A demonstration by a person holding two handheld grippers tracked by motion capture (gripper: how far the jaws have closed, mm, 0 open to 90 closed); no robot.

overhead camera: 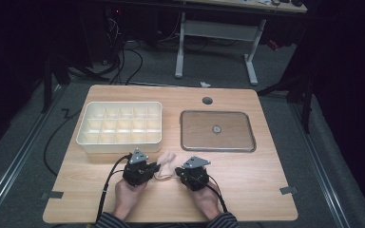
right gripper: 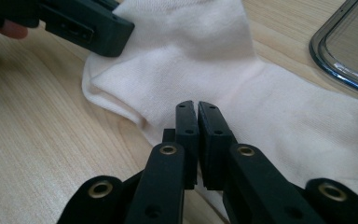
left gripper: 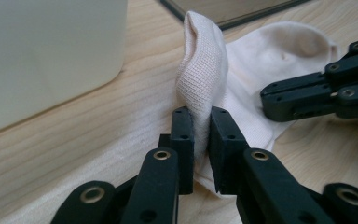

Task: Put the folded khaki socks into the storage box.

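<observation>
A white sock (overhead camera: 168,160) lies on the wooden table near its front edge, between my two grippers. My left gripper (left gripper: 200,112) is shut on a fold of the sock (left gripper: 205,60), which stands up above the jaws. My right gripper (right gripper: 197,105) is shut at the sock's (right gripper: 223,70) near edge, and the cloth creases toward its tips. From above, the left gripper (overhead camera: 156,167) and right gripper (overhead camera: 179,171) face each other, a hand's width apart. The right gripper (left gripper: 270,95) also reaches in from the right in the left gripper view.
A white box (overhead camera: 90,142) with several compartments stands just beyond my left gripper. A shallow metal tray (overhead camera: 183,130) with a small round object (overhead camera: 216,128) lies beyond the right one. The box wall (left gripper: 51,51) is close on the left in the left gripper view.
</observation>
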